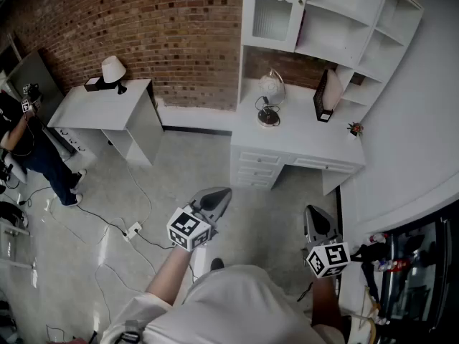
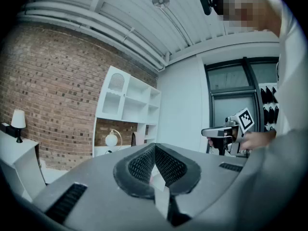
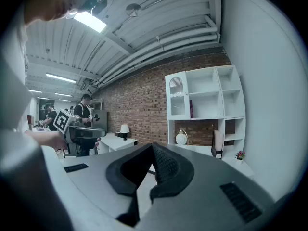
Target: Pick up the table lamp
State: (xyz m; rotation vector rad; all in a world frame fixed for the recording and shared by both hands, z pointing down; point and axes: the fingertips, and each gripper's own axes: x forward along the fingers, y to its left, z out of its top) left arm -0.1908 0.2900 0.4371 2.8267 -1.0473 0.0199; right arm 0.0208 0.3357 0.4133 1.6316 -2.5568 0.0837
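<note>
A small table lamp with a white shade and black base stands at the back of a white side desk, far left by the brick wall; it also shows as the lamp and the lamp. A round globe lamp with an arc stem sits on the larger white desk. My left gripper and right gripper hover over the floor, well short of both desks. Both are shut and hold nothing, as seen at the left gripper and right gripper.
A white shelf unit rises above the larger desk, with a dark frame and a small plant on the desktop. Cables and a power strip lie on the floor at left. A person stands by the side desk.
</note>
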